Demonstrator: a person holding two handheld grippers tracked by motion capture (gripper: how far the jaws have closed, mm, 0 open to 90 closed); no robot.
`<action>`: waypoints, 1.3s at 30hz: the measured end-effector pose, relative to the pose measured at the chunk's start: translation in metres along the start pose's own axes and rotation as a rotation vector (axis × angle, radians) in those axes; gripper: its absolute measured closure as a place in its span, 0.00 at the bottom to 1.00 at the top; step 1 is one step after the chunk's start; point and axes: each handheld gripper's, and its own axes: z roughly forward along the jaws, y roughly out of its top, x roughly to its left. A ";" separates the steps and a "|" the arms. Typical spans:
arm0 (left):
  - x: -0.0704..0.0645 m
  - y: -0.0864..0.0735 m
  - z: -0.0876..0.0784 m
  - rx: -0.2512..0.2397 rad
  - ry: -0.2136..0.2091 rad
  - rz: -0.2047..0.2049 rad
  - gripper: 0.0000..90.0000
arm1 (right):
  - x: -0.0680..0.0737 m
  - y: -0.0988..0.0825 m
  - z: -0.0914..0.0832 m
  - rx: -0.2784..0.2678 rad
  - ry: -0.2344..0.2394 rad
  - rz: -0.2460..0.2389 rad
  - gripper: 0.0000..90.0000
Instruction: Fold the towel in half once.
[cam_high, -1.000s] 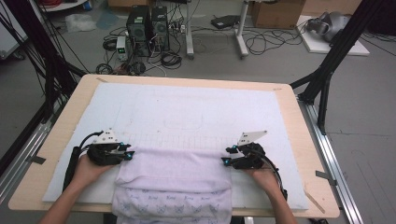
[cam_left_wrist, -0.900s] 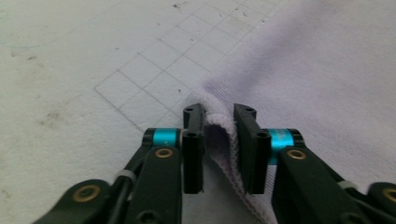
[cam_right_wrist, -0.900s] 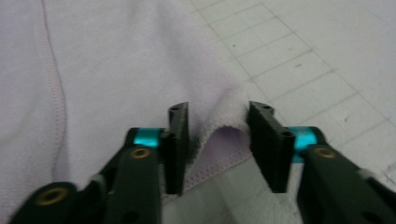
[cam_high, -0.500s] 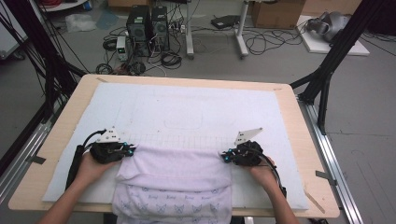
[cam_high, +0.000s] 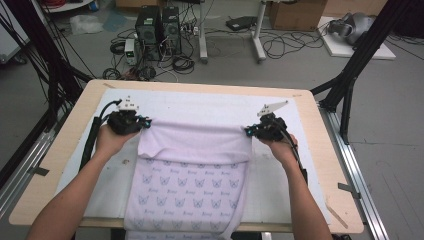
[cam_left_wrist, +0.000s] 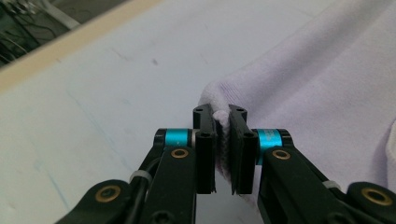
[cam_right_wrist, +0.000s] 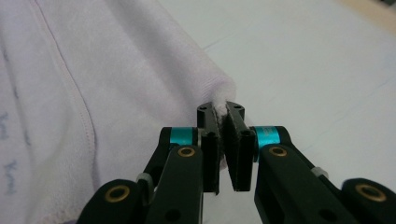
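A pale lilac cloth (cam_high: 192, 185) with a butterfly print lies on the white mat (cam_high: 200, 102) and hangs over the table's near edge. Its far edge is lifted and stretched between both grippers. My left gripper (cam_high: 145, 122) is shut on the cloth's left corner; its jaws have just been closing, and in the left gripper view (cam_left_wrist: 220, 114) the cloth (cam_left_wrist: 327, 93) is pinched between the pads. My right gripper (cam_high: 248, 131) is shut on the right corner; in the right gripper view (cam_right_wrist: 222, 112) a fold of the cloth (cam_right_wrist: 116, 70) sits between the tips.
The wooden table (cam_high: 65, 165) has bare mat beyond and beside the cloth. Black frame posts (cam_high: 350, 75) stand at its right and left, and metal rails (cam_high: 350, 165) run along the sides. Computers (cam_high: 157, 22) and cables lie on the floor past the far edge.
Both grippers closed on the cloth's corners, then rose and moved toward the table's far side. The cloth's edge came with them, baring more of the butterfly print.
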 end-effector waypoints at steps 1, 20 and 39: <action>0.004 0.009 0.000 -0.008 0.013 -0.001 0.92 | -0.004 0.008 -0.002 -0.010 -0.013 -0.003 0.95; 0.034 -0.013 -0.006 -0.050 0.011 -0.097 0.69 | -0.026 0.029 0.007 0.023 0.002 0.091 0.62; -0.009 -0.062 -0.001 -0.041 -0.229 -0.058 0.51 | 0.012 -0.027 0.015 -0.081 0.086 0.082 0.59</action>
